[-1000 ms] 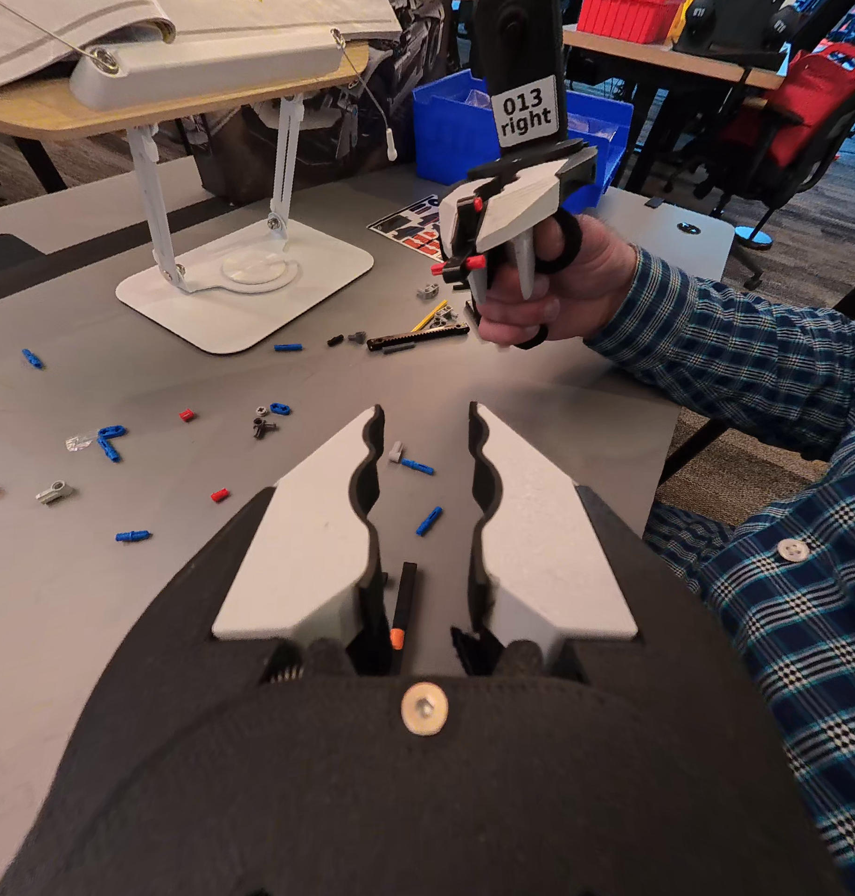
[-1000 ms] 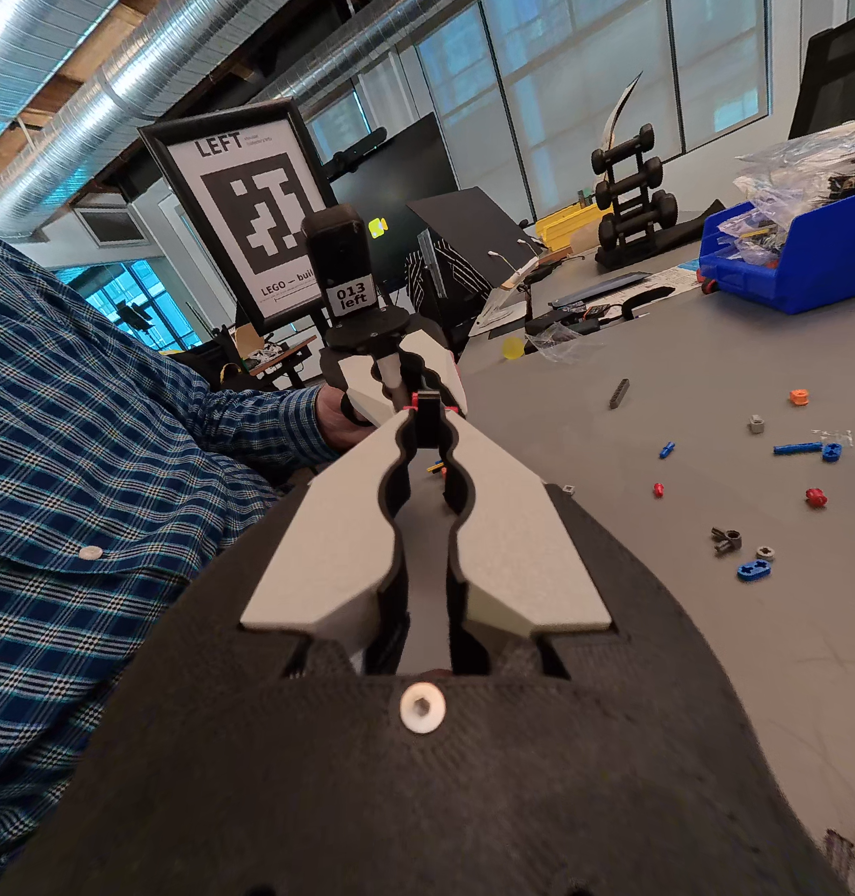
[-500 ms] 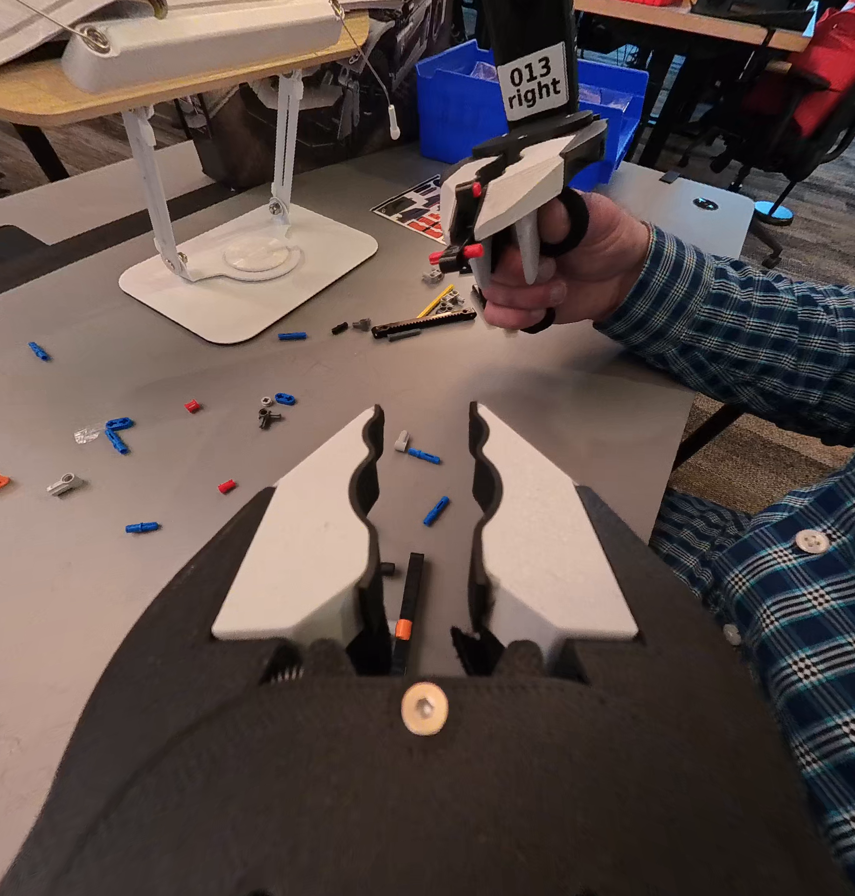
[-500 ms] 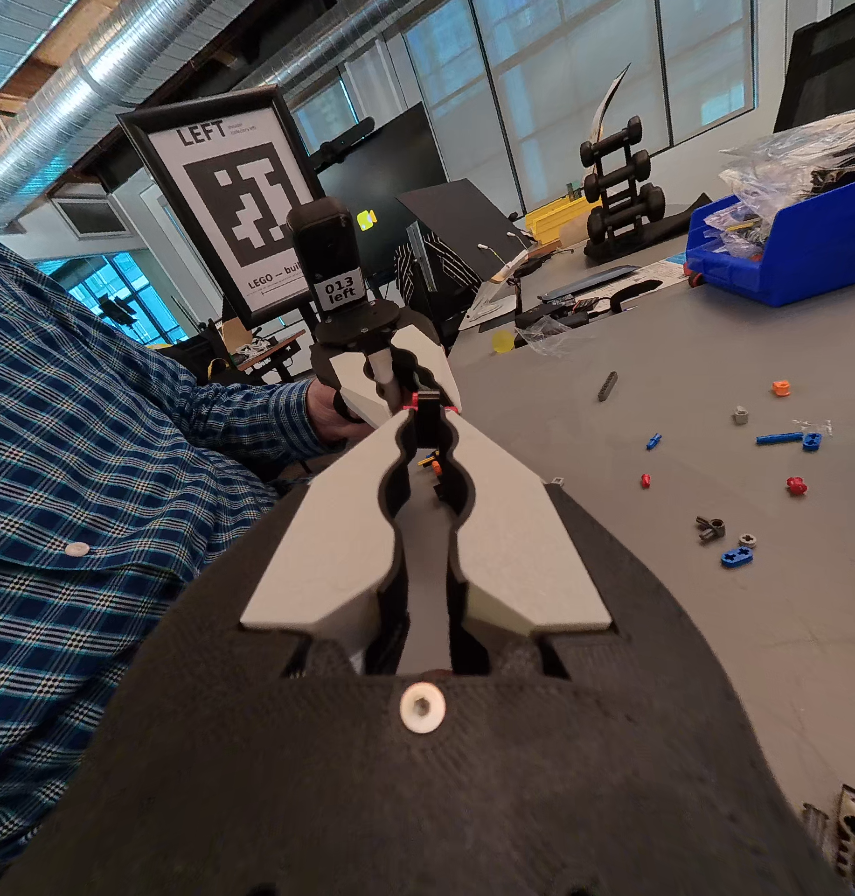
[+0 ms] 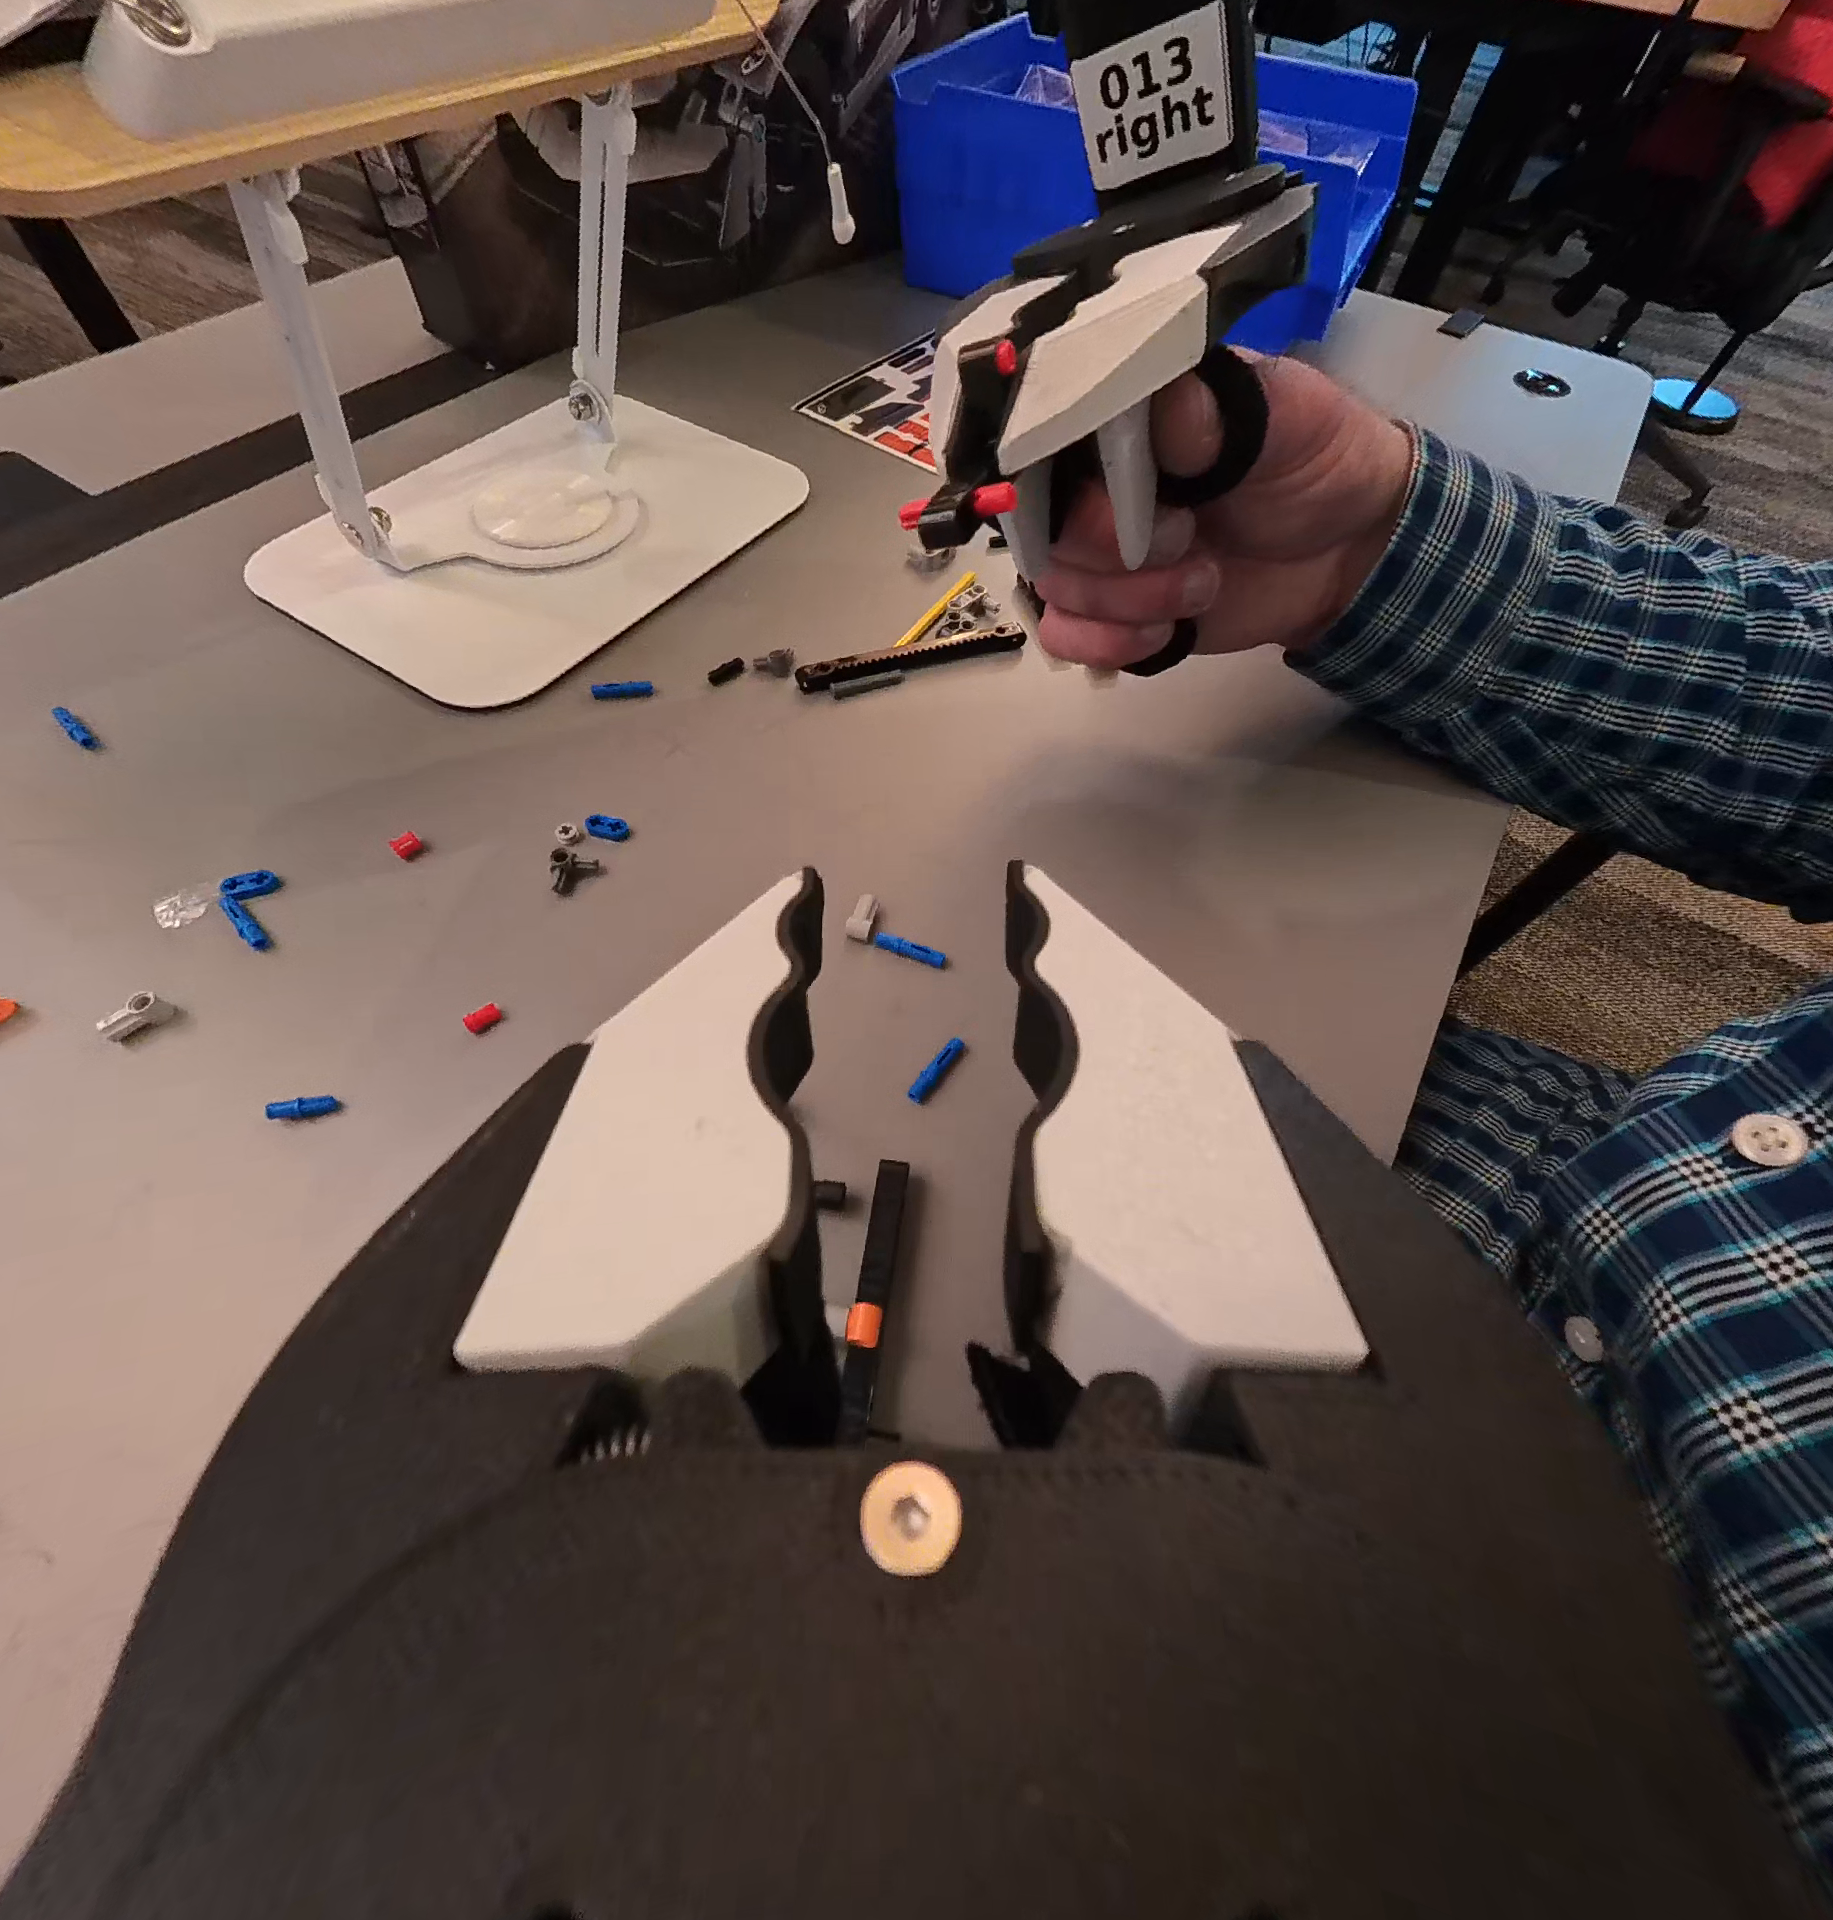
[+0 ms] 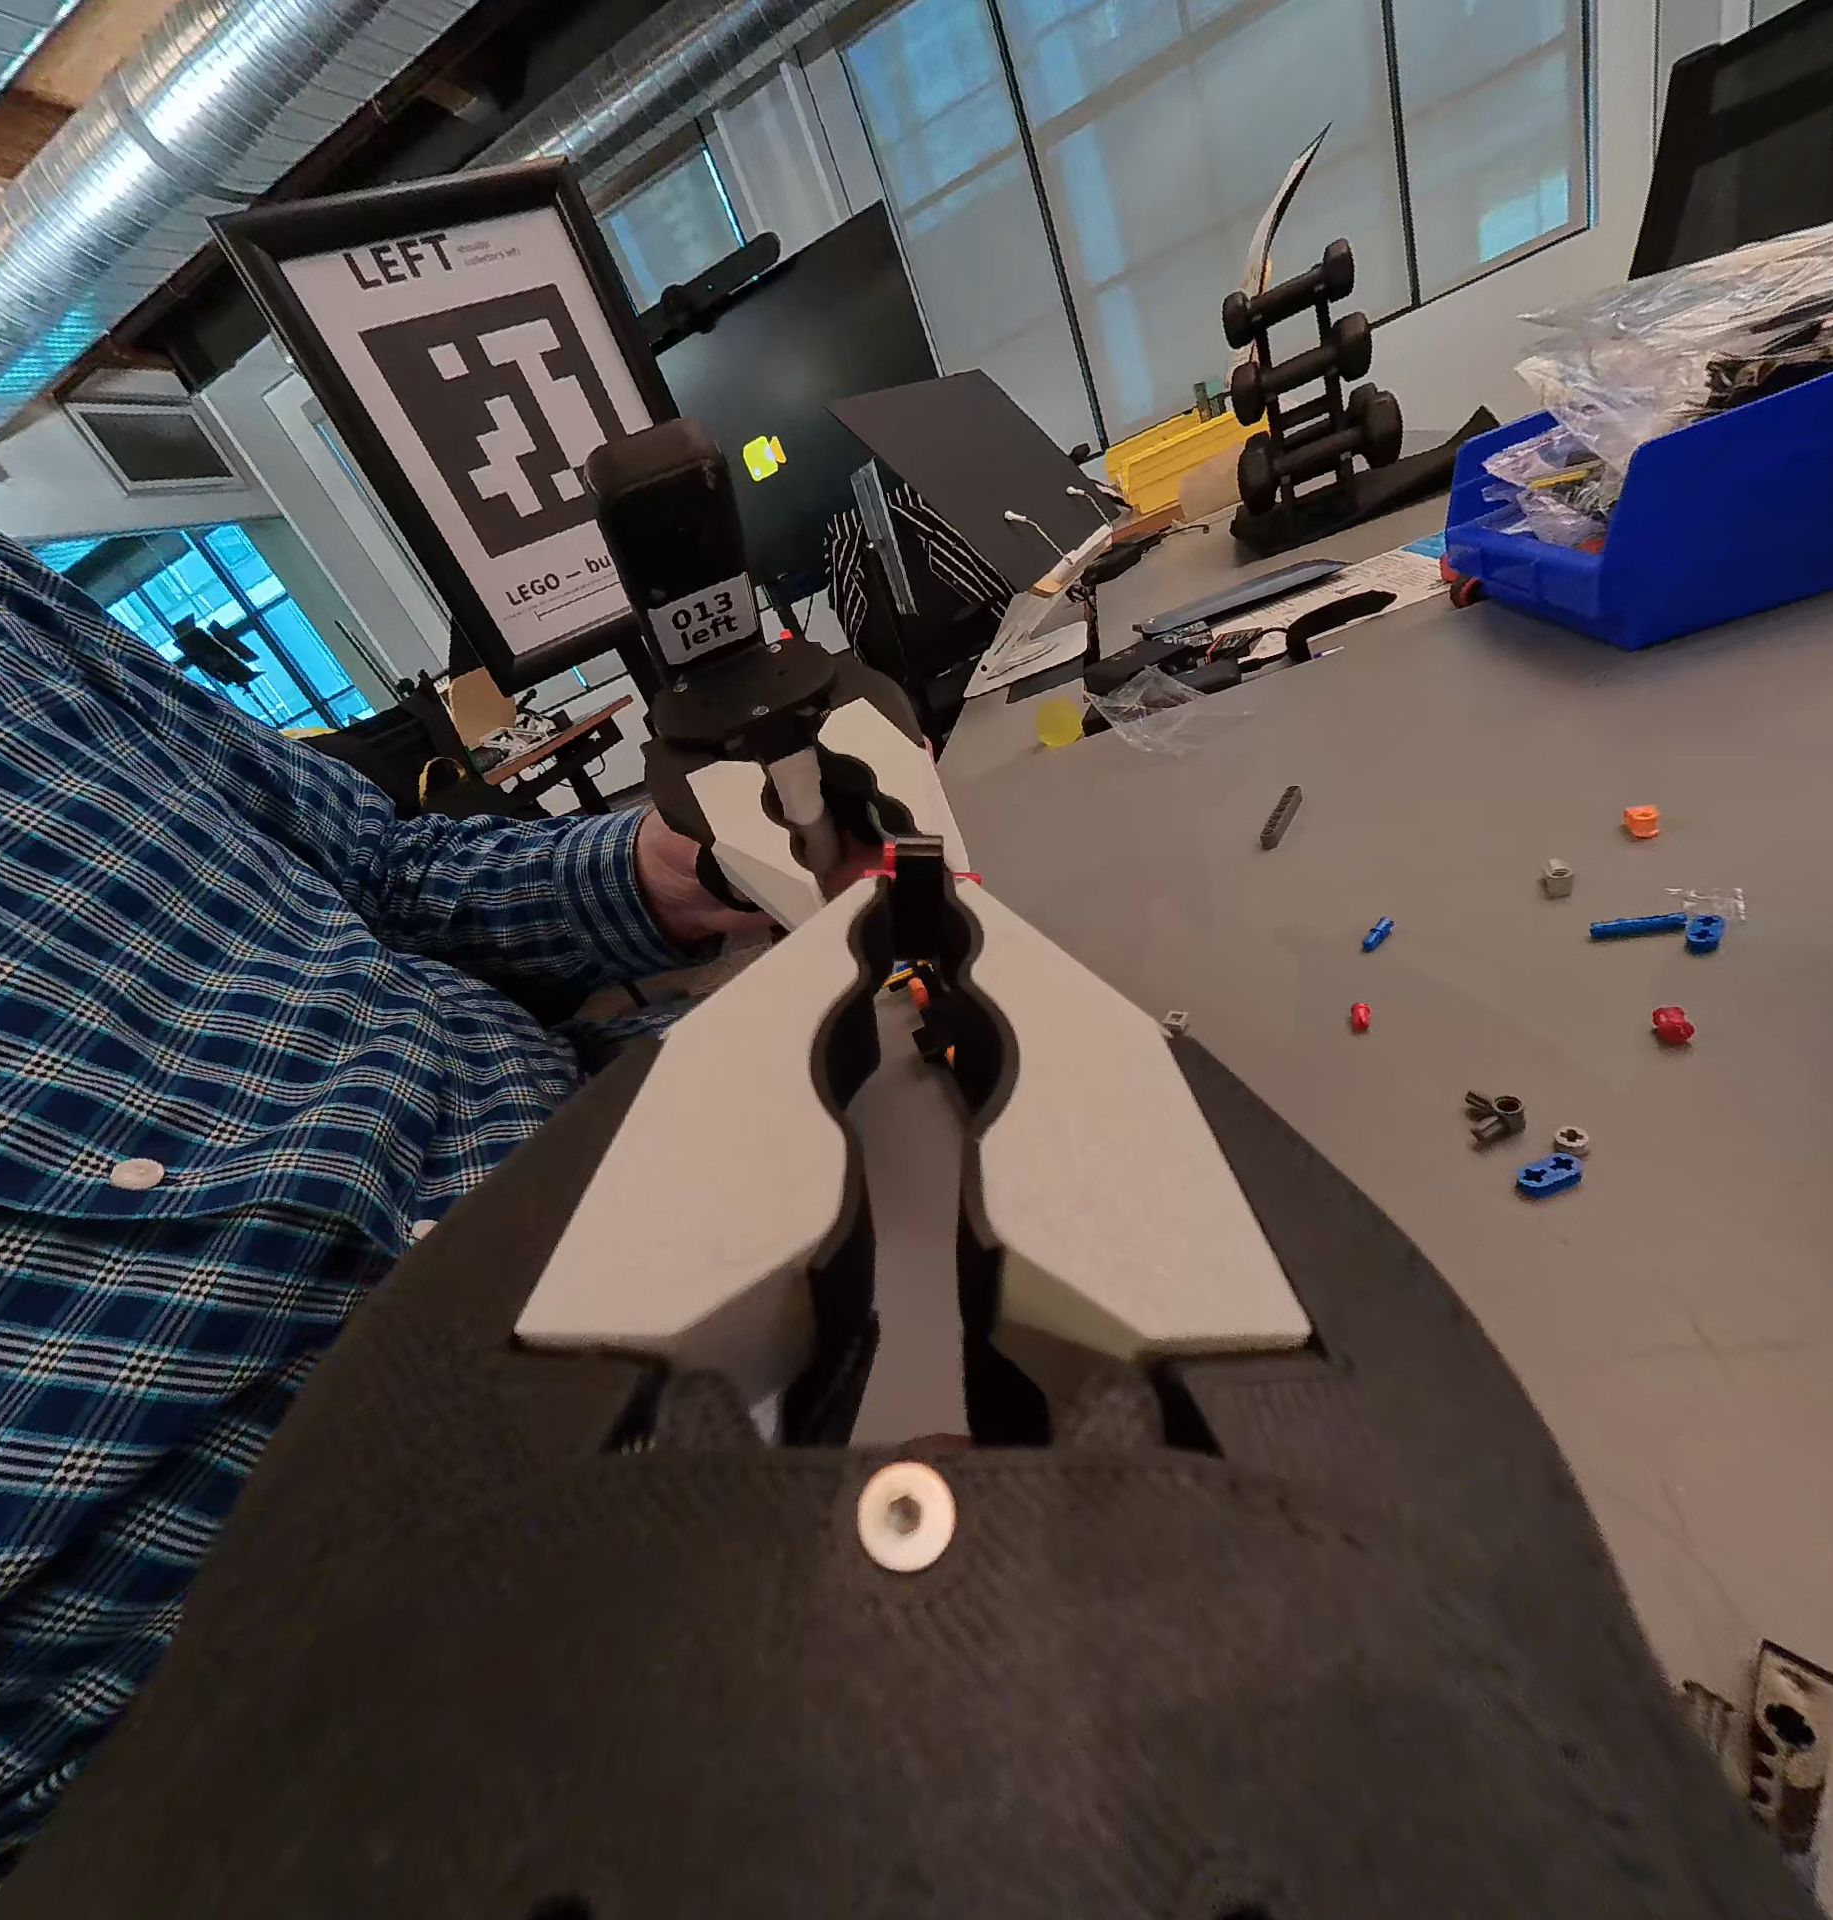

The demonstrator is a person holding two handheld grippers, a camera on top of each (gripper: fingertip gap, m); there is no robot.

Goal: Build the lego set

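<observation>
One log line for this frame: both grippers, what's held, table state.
left gripper: open, above table | right gripper: shut on black piece with red pins, raised | black beam with orange part: lying between left fingers | loose parts on grey table

— What differs from a second ago?
— The right gripper (image 5: 959, 509), seen in the left wrist view, has lifted higher and drifted slightly right, away from the black toothed beam (image 5: 910, 660) on the bench (image 5: 1151, 810).
— And the left gripper (image 5: 910, 883)?
— It has advanced a little, so the black beam with the orange piece (image 5: 876, 1288) sits farther between its jaws.
</observation>
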